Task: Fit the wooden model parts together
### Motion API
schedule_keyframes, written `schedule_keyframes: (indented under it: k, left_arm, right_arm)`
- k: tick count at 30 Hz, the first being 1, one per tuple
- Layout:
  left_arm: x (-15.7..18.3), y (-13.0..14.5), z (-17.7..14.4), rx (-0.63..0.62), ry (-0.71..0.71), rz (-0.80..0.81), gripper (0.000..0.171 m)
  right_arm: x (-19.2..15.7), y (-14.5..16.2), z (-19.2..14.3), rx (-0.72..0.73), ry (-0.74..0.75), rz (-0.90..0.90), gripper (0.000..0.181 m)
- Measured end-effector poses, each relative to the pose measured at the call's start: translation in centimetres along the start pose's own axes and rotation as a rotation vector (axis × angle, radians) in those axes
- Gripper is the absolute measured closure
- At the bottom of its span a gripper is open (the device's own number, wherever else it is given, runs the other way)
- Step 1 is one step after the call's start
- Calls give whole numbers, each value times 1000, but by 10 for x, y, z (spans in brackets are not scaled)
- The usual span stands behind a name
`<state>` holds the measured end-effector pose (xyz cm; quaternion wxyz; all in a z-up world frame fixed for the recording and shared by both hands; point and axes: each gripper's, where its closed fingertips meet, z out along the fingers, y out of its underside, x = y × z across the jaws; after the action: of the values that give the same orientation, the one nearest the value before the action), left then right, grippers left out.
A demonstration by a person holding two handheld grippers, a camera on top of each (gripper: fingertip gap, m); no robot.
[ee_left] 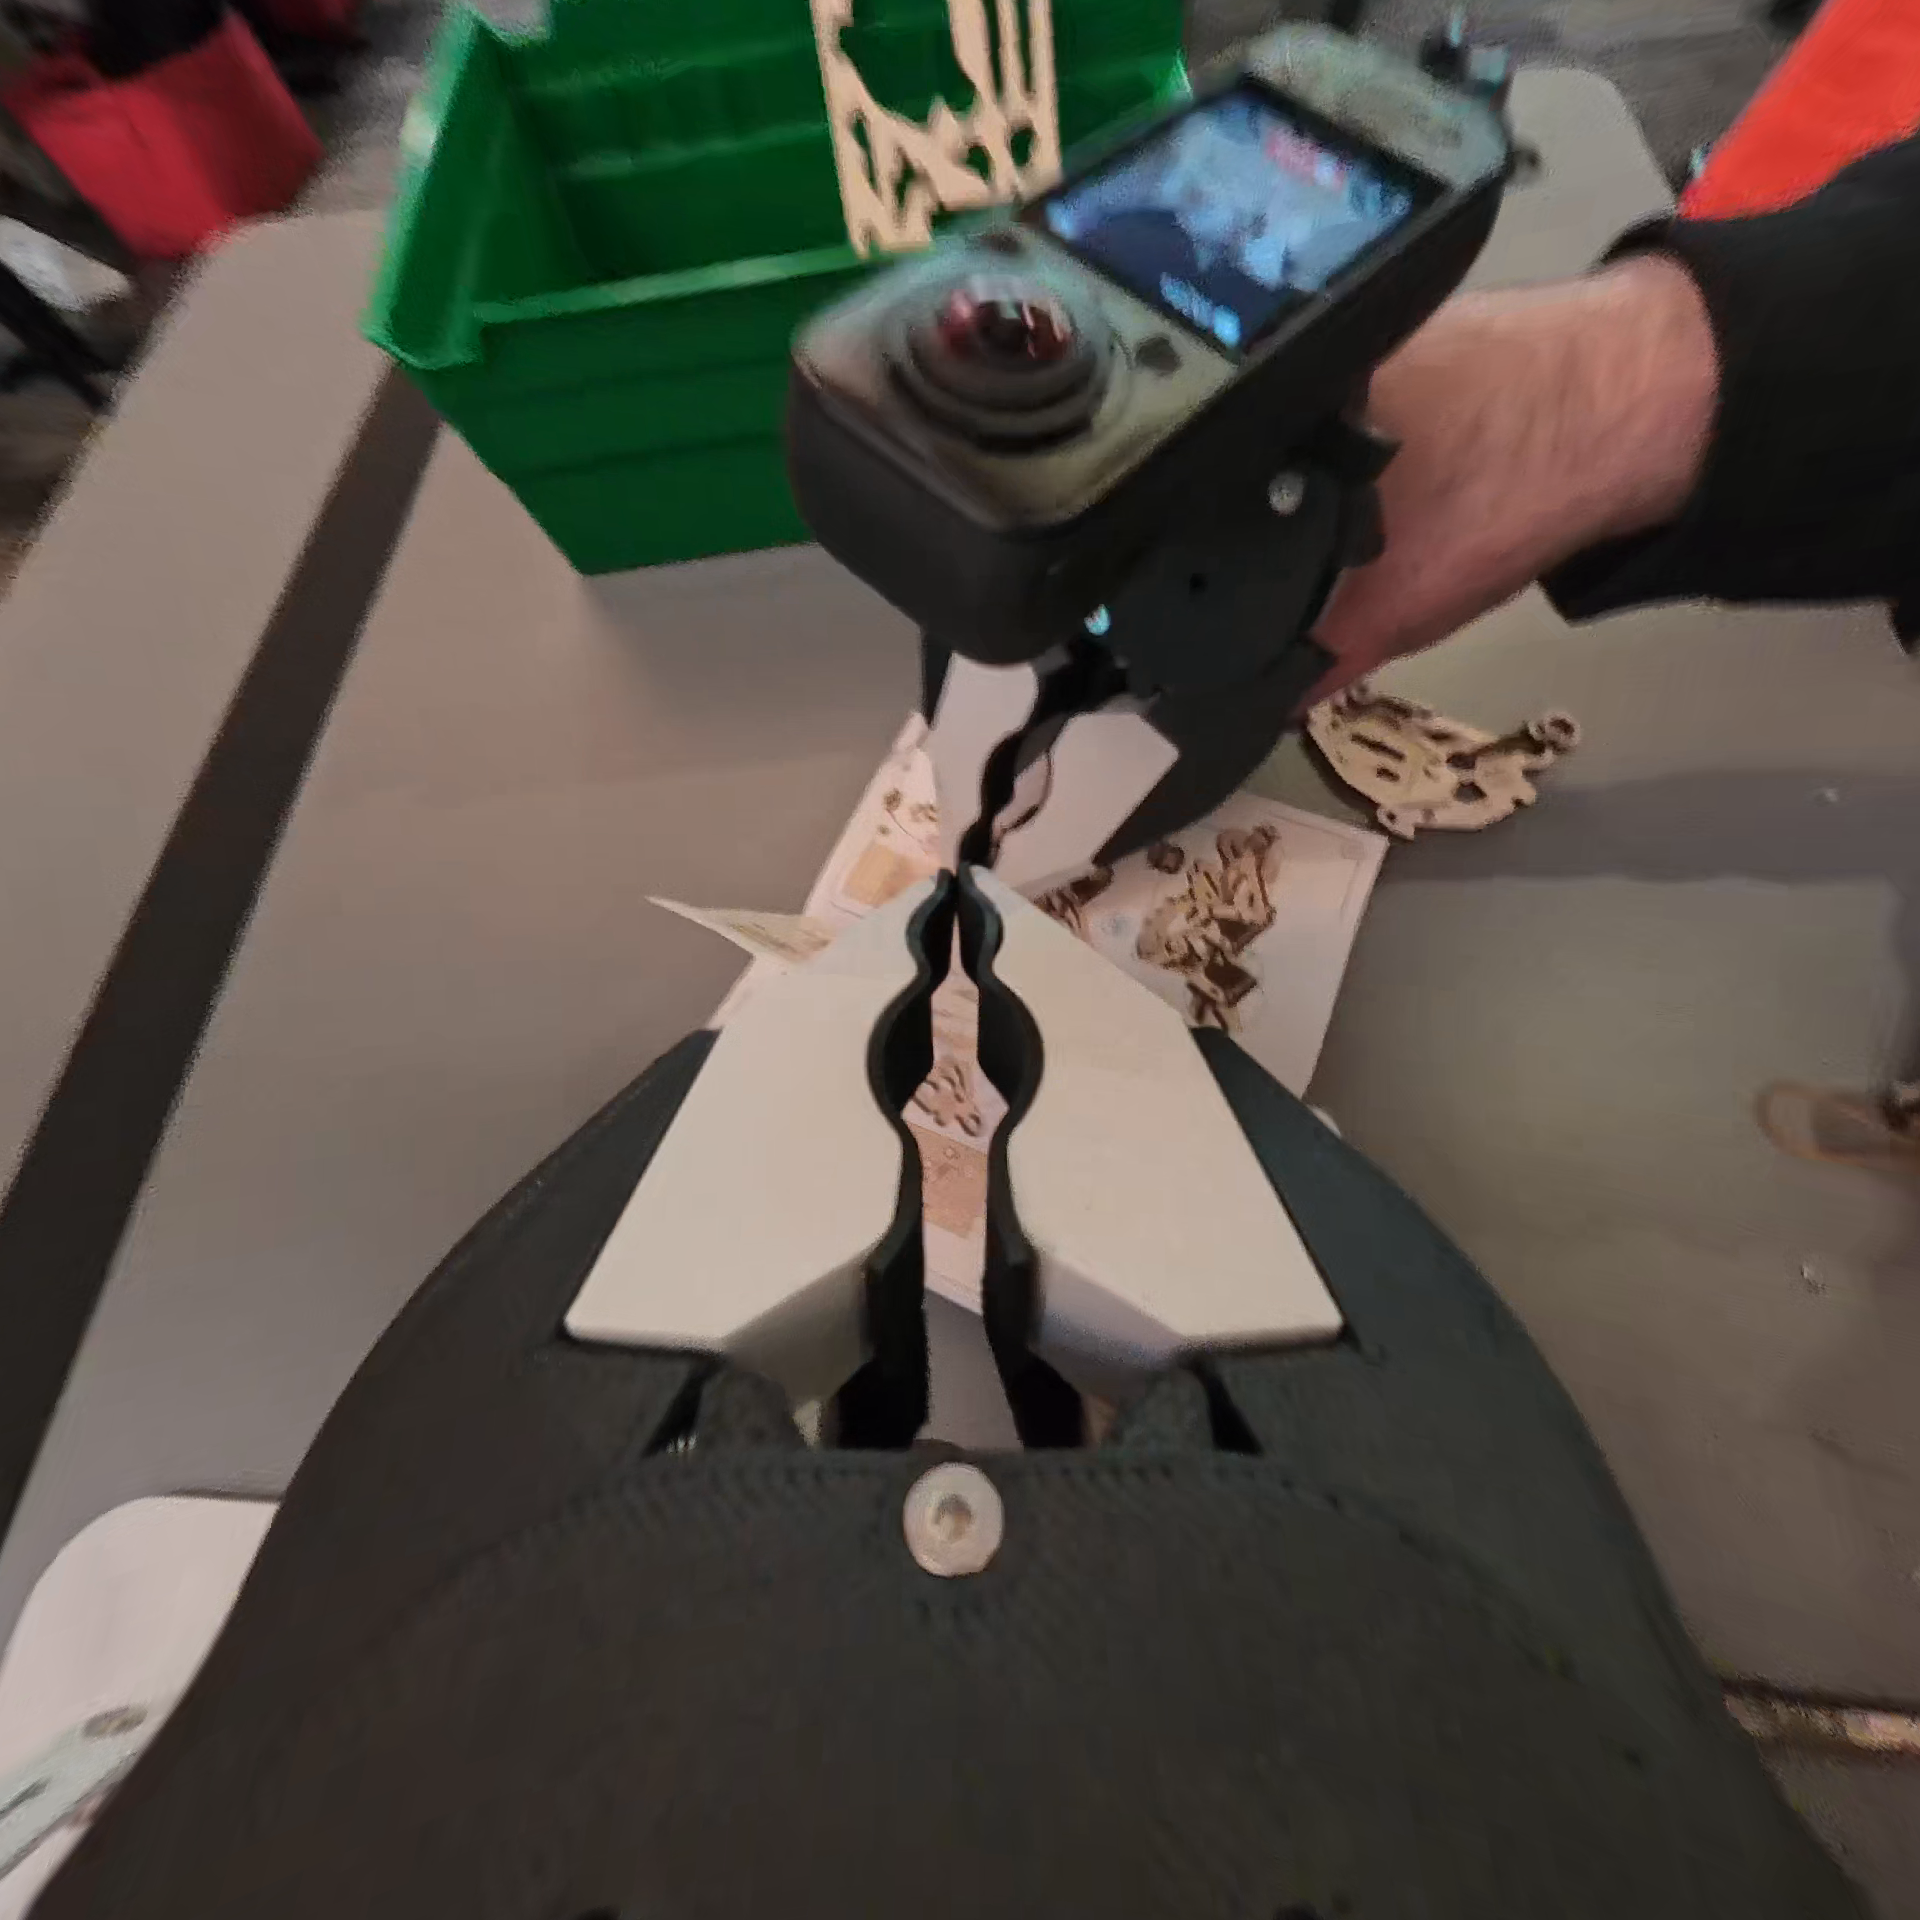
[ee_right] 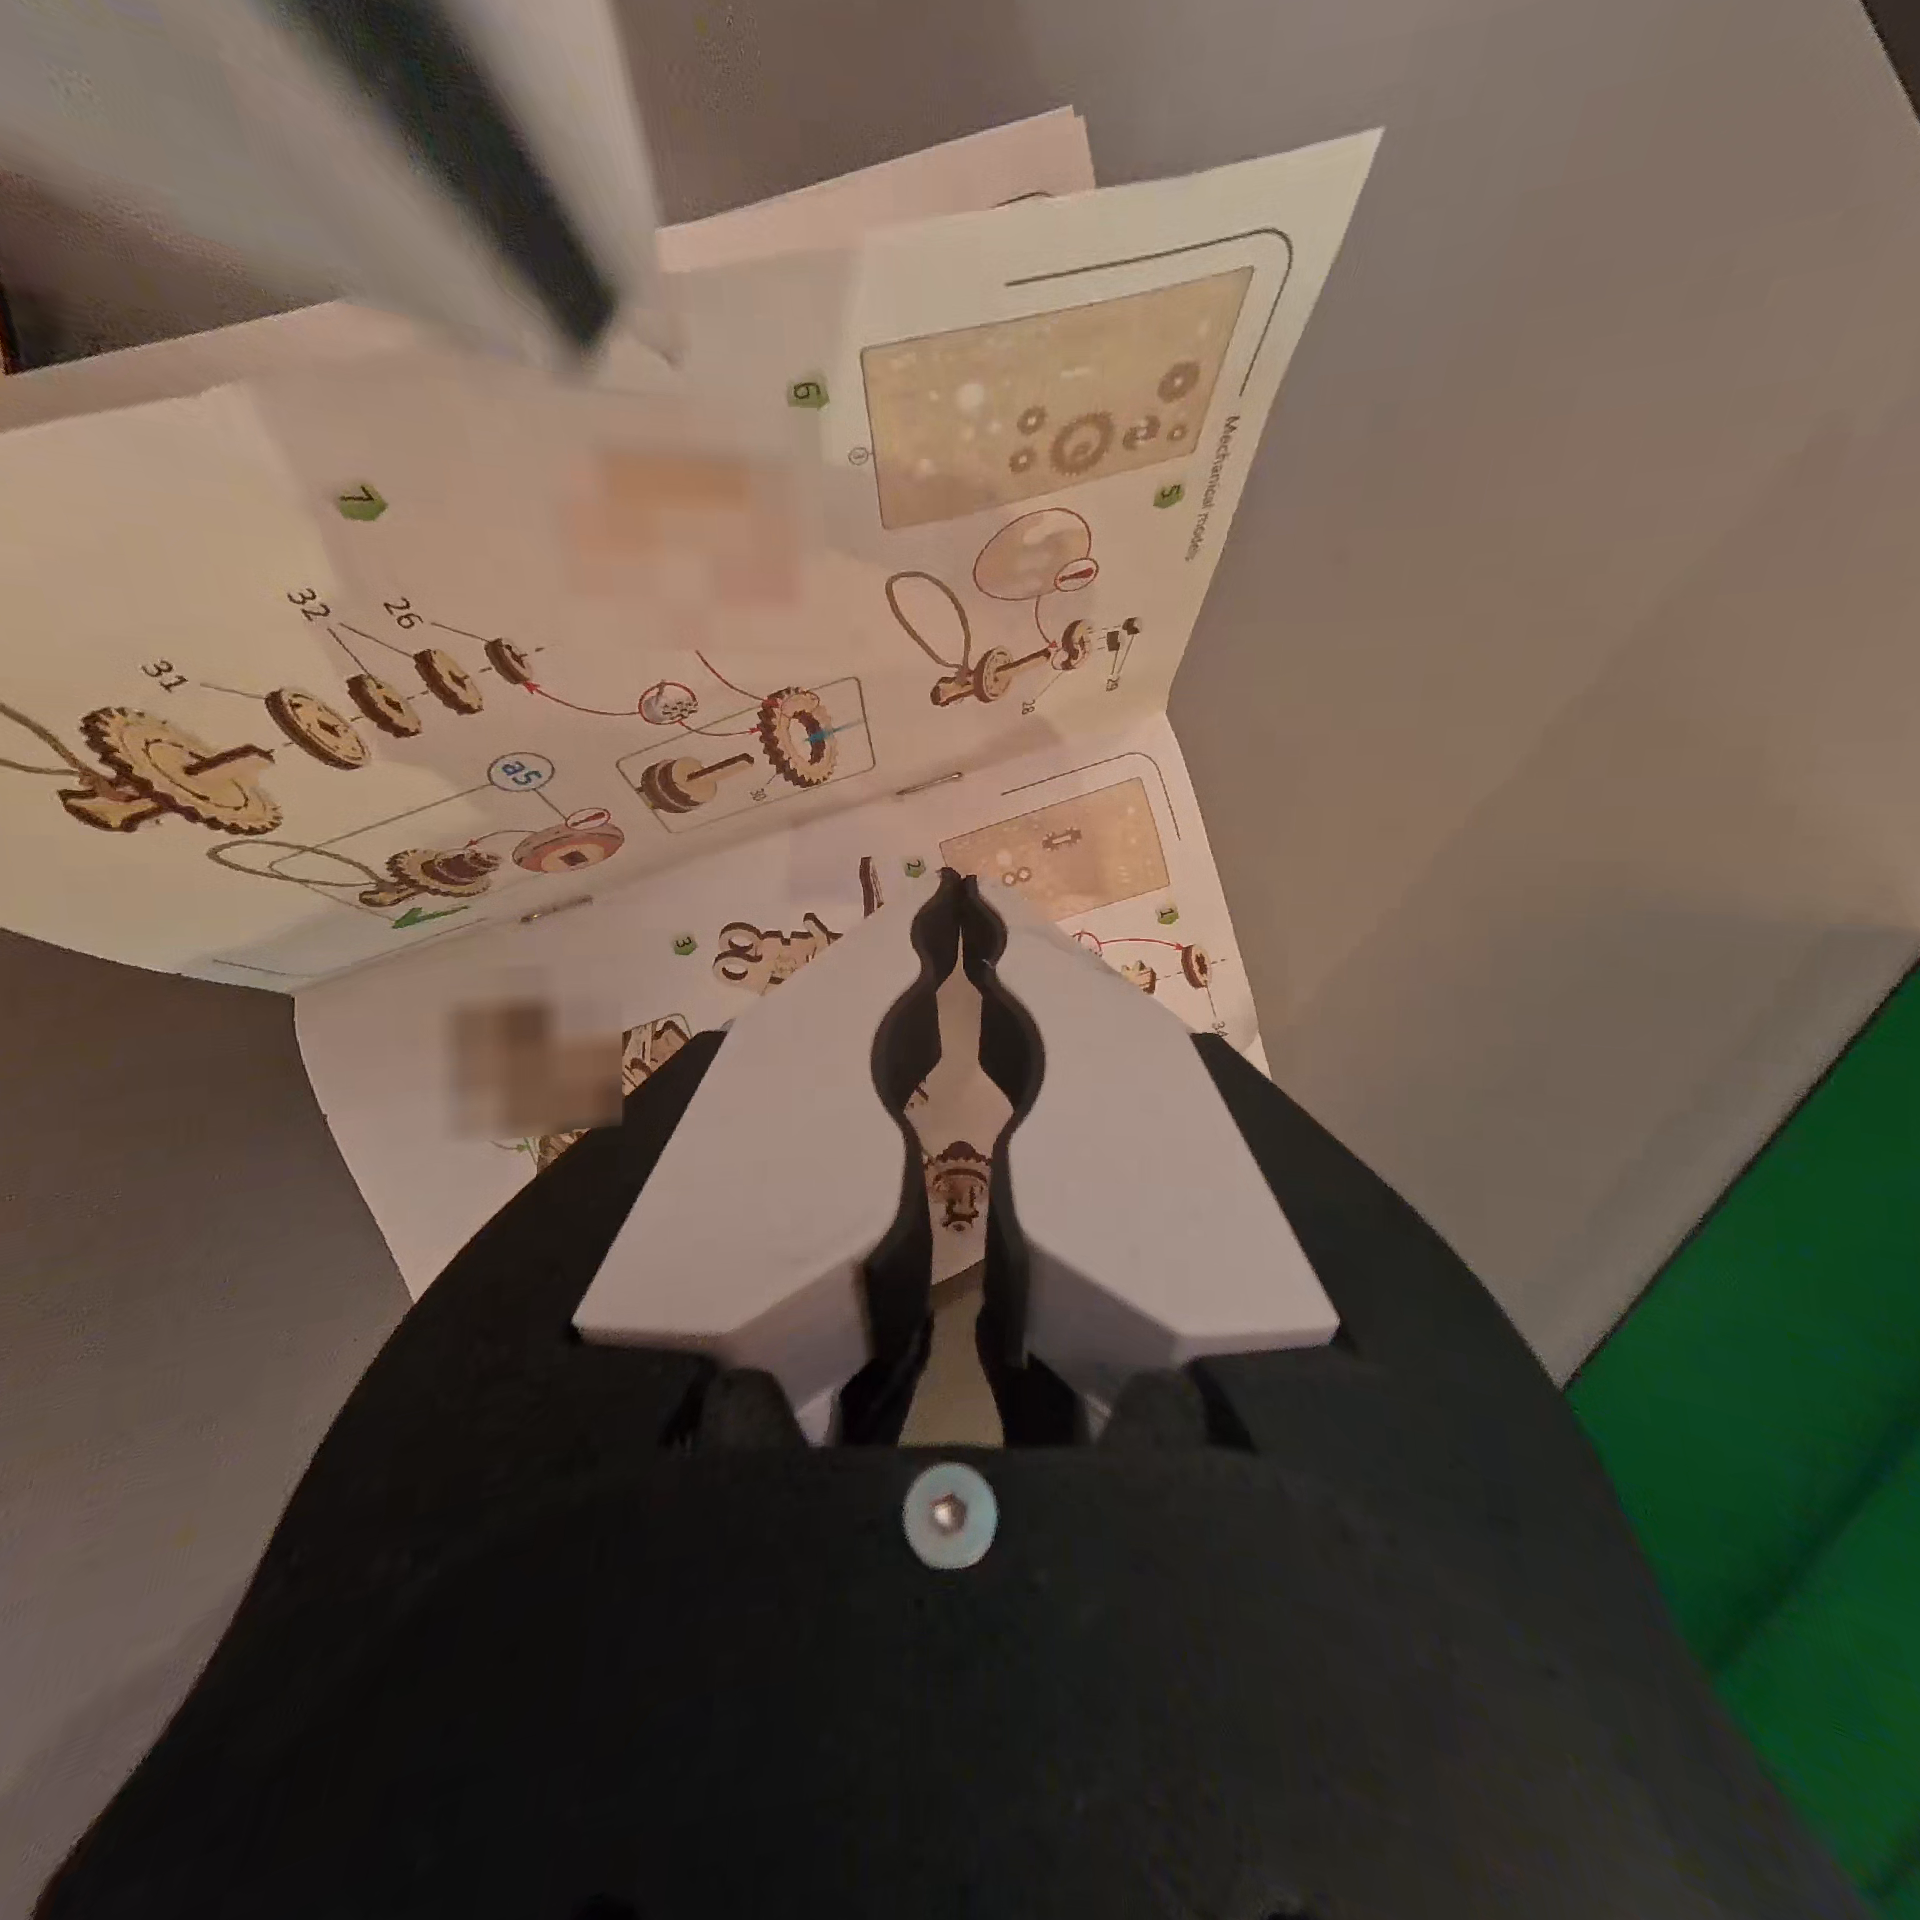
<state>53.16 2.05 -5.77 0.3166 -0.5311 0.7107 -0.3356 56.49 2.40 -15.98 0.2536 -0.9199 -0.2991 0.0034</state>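
Observation:
My left gripper (ee_left: 955, 883) is shut, with nothing visible between its tips, just above an open instruction booklet (ee_left: 1226, 914) on the grey table. My right gripper (ee_left: 982, 831), held by a hand (ee_left: 1538, 457), points down at the booklet just beyond the left tips. In the right wrist view the right gripper (ee_right: 957, 883) is shut over the booklet (ee_right: 644, 665), whose far half stands raised. The blurred left gripper (ee_right: 468, 156) crosses the top left there. A flat wooden model part (ee_left: 1444, 758) lies beyond the booklet. A cut wooden sheet (ee_left: 935, 104) stands in the green bin (ee_left: 623, 343).
The green bin sits at the far side of the table (ee_left: 312, 831) and shows at the lower right in the right wrist view (ee_right: 1766, 1403). More wooden pieces lie at the right edge (ee_left: 1849, 1127) and lower right (ee_left: 1818, 1725). White paper (ee_left: 114, 1621) lies at the lower left. Tip to tip, the grippers are about 11 cm apart.

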Motion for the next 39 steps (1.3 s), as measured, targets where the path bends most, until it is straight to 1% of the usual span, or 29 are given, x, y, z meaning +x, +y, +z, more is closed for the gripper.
schedule_keyframes:
  k: [1,2,3,4,5,6,7,11,14,17,18,21,26,28,31,33,35,37,39]
  left_arm:
    - [3,14,10,-80,28,3,171]
    - [3,37,22,-200,34,-5,171]
    - [-2,64,31,-329,11,-17,171]
    - [-6,88,37,-431,-13,-25,171]
    - [-9,101,40,-468,-21,-41,171]
    - [-11,95,42,-402,-17,-85,171]
    - [-12,100,40,-418,-1,-117,171]
    - [-14,101,38,-347,63,-200,171]
    - [-13,100,38,-332,74,-222,171]
    - [-14,100,39,-323,84,-241,171]
    - [-13,100,39,-319,88,-251,171]
    - [-13,100,38,-302,109,-299,171]
    - [-13,99,38,-229,199,-452,171]
    - [-13,99,38,-199,238,-505,171]
    - [-13,99,38,-185,261,-524,171]
    - [-13,100,38,-193,257,-518,171]
    - [-14,101,36,-202,257,-521,171]
    - [-16,103,33,-199,267,-544,171]
    - [-16,103,33,-188,281,-563,171]
  right_arm:
    - [0,0,0,3,2,0,181]
    - [0,0,0,4,3,-1,181]
    - [0,0,0,5,3,-1,181]
    - [0,0,0,7,2,-2,181]
    - [0,0,0,10,1,-2,181]
    - [0,1,0,14,-2,-1,181]
    - [0,1,1,20,-5,3,181]
    - [0,1,1,43,-26,30,181]
    - [6,0,0,46,-9,58,181]
    - [7,-22,-5,184,-65,175,181]
    - [9,-26,-3,198,-56,180,181]
    - [12,-17,15,129,-9,138,181]
    - [14,-18,14,189,-39,208,181]
    - [13,-18,14,216,-97,301,181]
    - [14,-19,13,245,-255,535,181]
    - [15,-17,11,240,-286,591,181]
    - [23,-9,8,226,-261,603,181]
    - [25,-3,5,225,-268,611,181]
    - [25,0,4,208,-224,570,181]
